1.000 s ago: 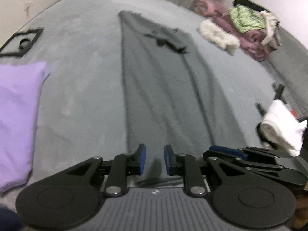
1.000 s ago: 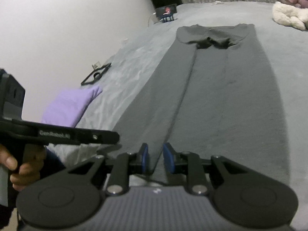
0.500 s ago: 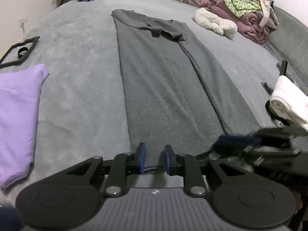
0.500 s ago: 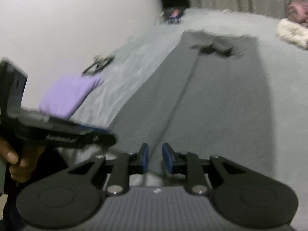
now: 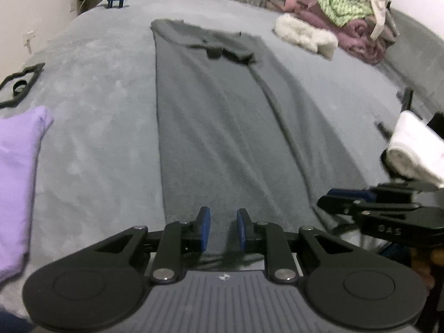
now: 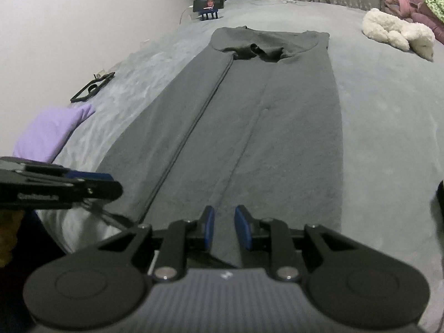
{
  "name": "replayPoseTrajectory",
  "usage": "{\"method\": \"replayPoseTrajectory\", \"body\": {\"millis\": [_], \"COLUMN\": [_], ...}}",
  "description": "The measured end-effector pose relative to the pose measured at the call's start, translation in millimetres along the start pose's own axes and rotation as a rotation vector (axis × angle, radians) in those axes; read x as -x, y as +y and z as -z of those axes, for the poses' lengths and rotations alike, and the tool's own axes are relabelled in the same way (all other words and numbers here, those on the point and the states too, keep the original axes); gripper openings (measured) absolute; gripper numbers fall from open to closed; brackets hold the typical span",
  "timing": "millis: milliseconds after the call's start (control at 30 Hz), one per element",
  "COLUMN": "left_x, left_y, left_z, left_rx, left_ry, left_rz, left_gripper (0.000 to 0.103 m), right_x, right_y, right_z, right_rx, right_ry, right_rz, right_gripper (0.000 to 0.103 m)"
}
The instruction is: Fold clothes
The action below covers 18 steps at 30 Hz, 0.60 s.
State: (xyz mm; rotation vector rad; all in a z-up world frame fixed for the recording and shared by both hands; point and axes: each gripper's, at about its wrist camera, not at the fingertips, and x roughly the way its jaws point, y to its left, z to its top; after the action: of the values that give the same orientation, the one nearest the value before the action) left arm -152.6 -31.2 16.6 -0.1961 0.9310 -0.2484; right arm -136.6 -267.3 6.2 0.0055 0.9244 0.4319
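A long dark grey garment (image 5: 222, 125) (image 6: 263, 125) lies flat and lengthwise on the grey bed (image 5: 97, 111), its neck end far away. Both grippers sit side by side at its near hem. My left gripper (image 5: 223, 227) holds the hem's left part, and the cloth wrinkles up between its blue pads. My right gripper (image 6: 224, 227) holds the hem further right, with the cloth running in between its fingers. The right gripper (image 5: 324, 201) shows at the left wrist view's right edge. The left gripper (image 6: 116, 188) shows at the right wrist view's left edge, with the hem corner pulled up to it.
A folded purple cloth (image 5: 16, 172) lies left of the garment. A rolled white cloth (image 5: 413, 149) lies on the right. A pile of clothes (image 5: 347, 27) and a white fluffy item (image 6: 396, 32) sit at the far right. A phone on a stand (image 6: 209, 4) and a black frame (image 6: 93, 90) lie near the left wall.
Both wrist views have risen and tilted to show more of the bed. The gap between each gripper's fingers looks the same. The right gripper sits further right of the left one.
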Motion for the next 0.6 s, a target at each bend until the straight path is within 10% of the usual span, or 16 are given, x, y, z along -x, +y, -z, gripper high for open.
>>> {"method": "replayPoseTrajectory", "body": {"millis": [600], "left_x": [-2.4], "left_y": [-9.9], "left_z": [13.0], "left_rx": [-0.059], "left_ry": [-0.006], "left_rz": [-0.039], "left_gripper": [0.019], "right_x": [7.1], "right_y": [13.7], "right_z": [13.2], "right_rx": [0.007], "right_ry": [-0.023], "right_rz": [-0.010], "right_gripper": [0.021]}}
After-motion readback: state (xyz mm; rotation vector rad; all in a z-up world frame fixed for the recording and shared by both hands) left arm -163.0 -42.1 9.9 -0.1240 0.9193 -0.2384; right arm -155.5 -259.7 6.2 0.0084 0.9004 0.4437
